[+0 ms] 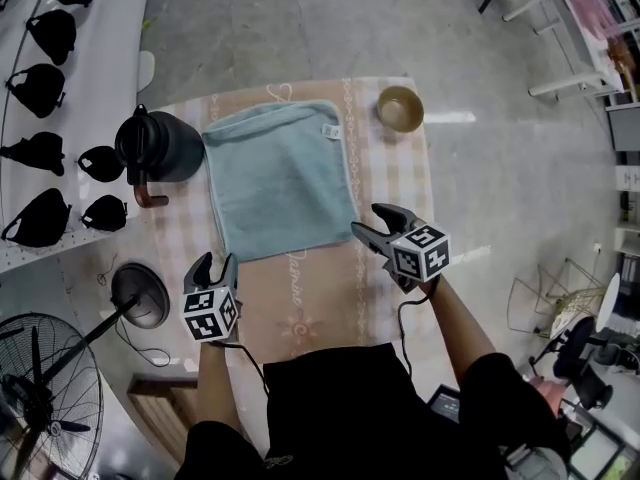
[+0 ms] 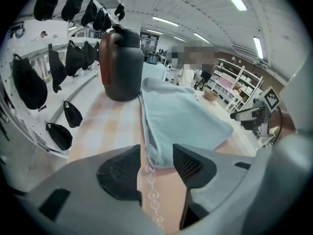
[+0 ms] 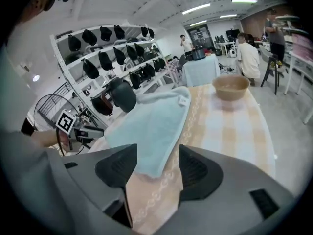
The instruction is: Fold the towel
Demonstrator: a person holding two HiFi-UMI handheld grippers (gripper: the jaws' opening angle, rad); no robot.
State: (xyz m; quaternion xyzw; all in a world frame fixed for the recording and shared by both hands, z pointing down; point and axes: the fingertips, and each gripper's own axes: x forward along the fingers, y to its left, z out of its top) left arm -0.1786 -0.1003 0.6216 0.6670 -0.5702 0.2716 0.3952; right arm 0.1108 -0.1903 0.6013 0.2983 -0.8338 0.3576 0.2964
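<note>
Now both grippers are released, jaws apart and holding nothing. The left gripper (image 1: 216, 261) hovers just near of the towel's (image 1: 280, 178) near left corner; in the left gripper view that corner (image 2: 156, 158) shows in the gap between the two dark ribbed pads (image 2: 122, 173), and neither pad presses on it. The right gripper (image 1: 366, 218) sits at the towel's near right corner, tilted toward the left, and its own view shows the light blue corner (image 3: 149, 168) lying ahead between the spread jaws, again untouched (whether the tips graze the cloth cannot be told). Each gripper carries a cube with square black-and-white markers, and a person's hands grip both from the near side. The towel lies spread flat in the middle of a table covered with a peach checked tablecloth (image 1: 390, 178), with a small white label (image 1: 330, 130) at its far right corner. Left of the towel, just beside its far left edge, stands a dark jug (image 1: 160, 146) with a brown handle. A tan bowl (image 1: 400, 108) sits at the table's far right, apart from the towel. Further left, white shelves (image 1: 20, 168) hold rows of black items, and a black fan (image 1: 40, 398) stands on the floor at the near left.
</note>
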